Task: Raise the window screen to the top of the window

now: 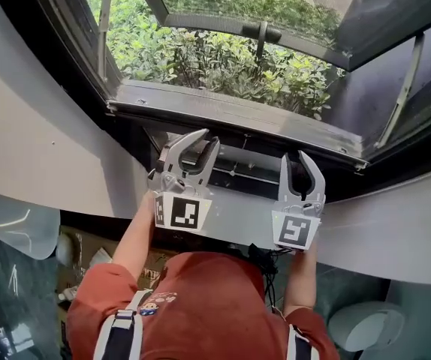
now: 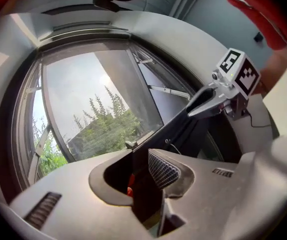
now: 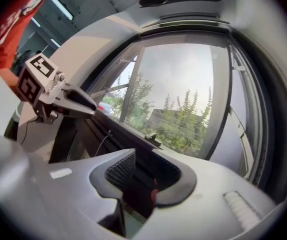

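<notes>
The window screen's dark bottom rail (image 2: 176, 126) is sitting way down low at the foot of the window, just inside the grey sill (image 1: 223, 111), and it runs sideways from one gripper to the other. The left gripper (image 1: 209, 136) and the right gripper (image 1: 294, 156) both point level at it from the room side, well apart along its length. Each has its jaws spread with the rail passing through the gap, though I can't see the pads actually squeezing it. Past that it's just green bushes (image 1: 200, 58) outside, and the person's red shirt (image 1: 215, 306) at the bottom of the head view.
</notes>
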